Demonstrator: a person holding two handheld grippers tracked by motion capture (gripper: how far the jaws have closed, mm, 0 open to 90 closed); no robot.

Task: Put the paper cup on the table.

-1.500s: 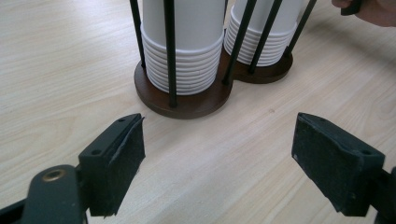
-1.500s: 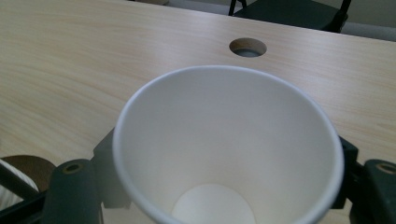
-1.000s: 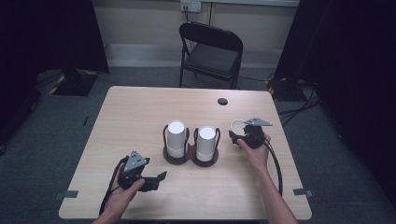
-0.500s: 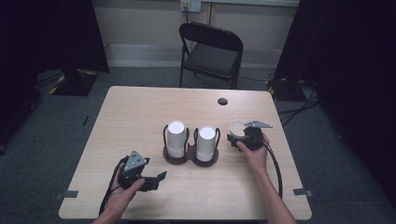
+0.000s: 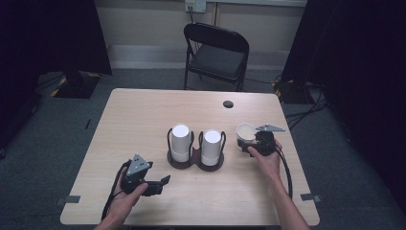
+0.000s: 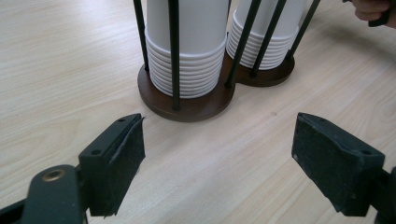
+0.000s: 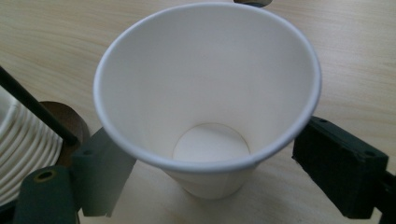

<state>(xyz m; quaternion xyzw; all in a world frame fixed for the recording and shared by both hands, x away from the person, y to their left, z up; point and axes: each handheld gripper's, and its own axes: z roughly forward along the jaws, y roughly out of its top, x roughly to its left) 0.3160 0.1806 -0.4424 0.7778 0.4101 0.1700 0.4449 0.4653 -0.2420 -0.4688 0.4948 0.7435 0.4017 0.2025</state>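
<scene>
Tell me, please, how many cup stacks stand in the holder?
2: the left stack and the right stack stand side by side in the holder, mid-table.

Black hand-held gripper [image 5: 158,184] with grey three-cornered top plate, trailing black cable, brass-coloured pivot screw.

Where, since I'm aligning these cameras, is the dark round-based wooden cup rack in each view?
High view: wooden cup rack at table centre.
Left gripper view: top centre, its base nearest.
Right gripper view: left edge, beside the loose white paper cup.
Shared landmark: its stacked white cups.
</scene>
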